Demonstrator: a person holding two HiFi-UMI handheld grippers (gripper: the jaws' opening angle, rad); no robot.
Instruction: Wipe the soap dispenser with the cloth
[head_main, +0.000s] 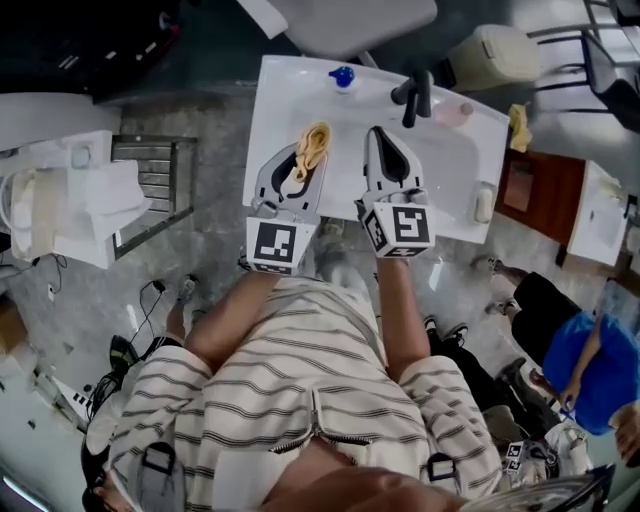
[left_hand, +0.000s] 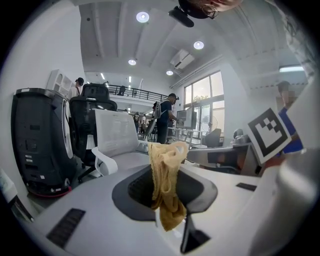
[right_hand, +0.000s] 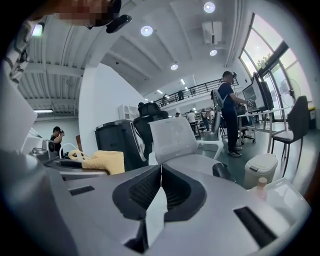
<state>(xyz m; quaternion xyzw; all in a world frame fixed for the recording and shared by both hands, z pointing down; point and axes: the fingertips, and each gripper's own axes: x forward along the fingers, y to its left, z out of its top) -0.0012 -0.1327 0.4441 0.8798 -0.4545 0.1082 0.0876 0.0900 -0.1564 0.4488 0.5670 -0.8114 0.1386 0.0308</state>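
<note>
A white sink stands on a grey stone floor. A black tap sits near the middle of the sink's back edge. A small white thing lies near the sink's right edge. A yellow lump sits just past the back right corner. Behind the sink is a white chair. A beige bin with a lid stands to the chair's right. A brown wooden table is beside the sink's right edge. A metal rack is on the floor to the left. A person in a blue top bends down at the lower right.
</note>
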